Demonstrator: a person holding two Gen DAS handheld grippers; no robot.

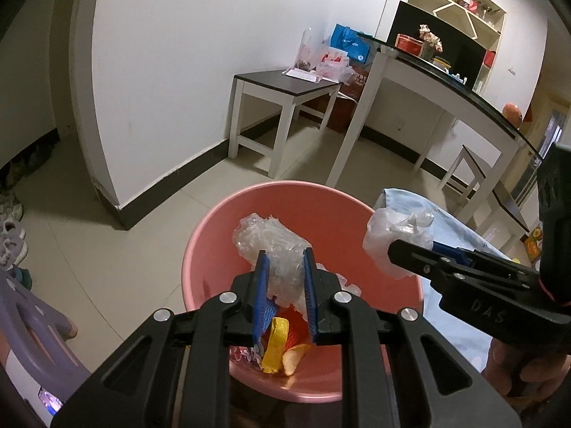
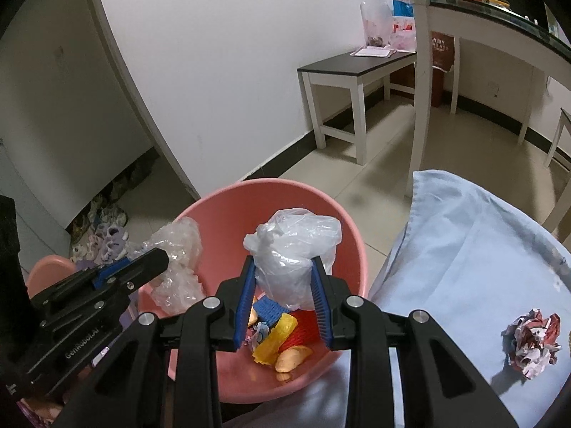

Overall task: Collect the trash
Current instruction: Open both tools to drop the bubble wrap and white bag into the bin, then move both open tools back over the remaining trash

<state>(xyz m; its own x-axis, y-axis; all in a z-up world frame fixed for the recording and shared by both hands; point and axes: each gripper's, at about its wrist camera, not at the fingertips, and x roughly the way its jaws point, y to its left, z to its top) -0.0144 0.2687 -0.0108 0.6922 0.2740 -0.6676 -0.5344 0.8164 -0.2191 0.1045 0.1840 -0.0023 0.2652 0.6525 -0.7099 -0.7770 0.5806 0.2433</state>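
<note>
Holding both tongs tilted downward over a pink bin point(image 1: 214, 235), we see each pair pinching its own piece of trash. Our left tongs point(image 1: 285, 260) are clamped on a crumpled wad of clear bubble wrap point(image 1: 271, 239), the blue pads pressed into its sides, with the wad hanging above the bin's opening. Our right tongs point(image 2: 285, 267) grip a scrunched white plastic bag point(image 2: 296, 242) between their blue pads, and from the right wrist view the bag hangs above the bin's opening. In the left wrist view the right tongs reach in from the right with the bag at their tip, just over the bin's rim, and part of a hand point(image 1: 517, 367) shows under them.

Inside the bin lie a yellow wrapper point(image 2: 274, 339), a piece of red netting point(image 2: 303, 328), some orange peel point(image 2: 292, 358) and a small blue scrap point(image 2: 269, 310), heaped together at the bottom.

A pale blue sheet point(image 2: 464, 249) lies just beside the bin on the right, and a crumpled ball of printed paper point(image 2: 531, 346) sits on it, well apart from the bin
</note>
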